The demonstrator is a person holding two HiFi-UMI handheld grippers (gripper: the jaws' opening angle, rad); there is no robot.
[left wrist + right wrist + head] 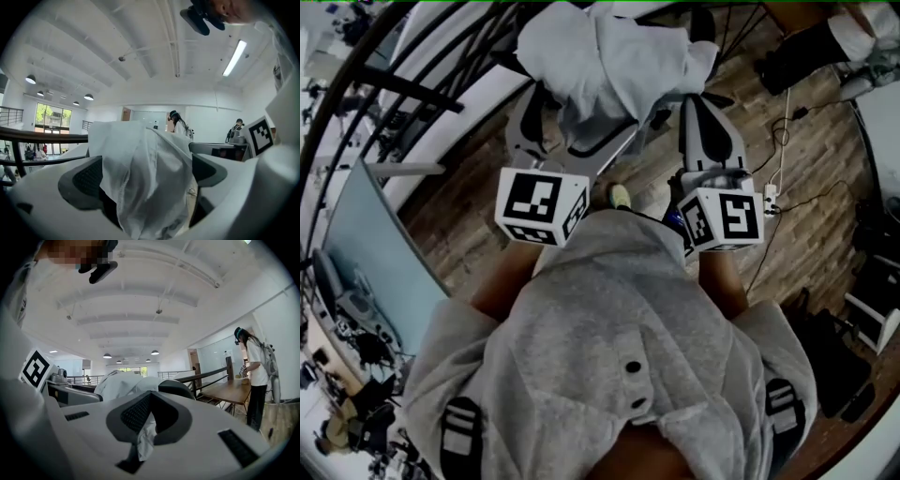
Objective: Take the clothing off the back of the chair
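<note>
The white clothing [609, 56] hangs bunched in the air in front of me, between both grippers. My left gripper [574, 127] has its jaws spread wide. The fabric [140, 173] drapes loosely in the gap between its dark pads [84, 180] without being pinched. My right gripper [701, 101] is shut, with a fold of the white fabric [145, 439] squeezed between its pads. More of the garment [124, 383] billows just beyond the right gripper [147, 416]. I cannot make out the chair in any view.
Below me is a wooden floor [825, 169] with a white cable and power strip [772, 197] to the right. A black railing [403, 84] and a glass panel [375, 253] run along the left. A person [255, 376] stands by a wooden table [232, 392].
</note>
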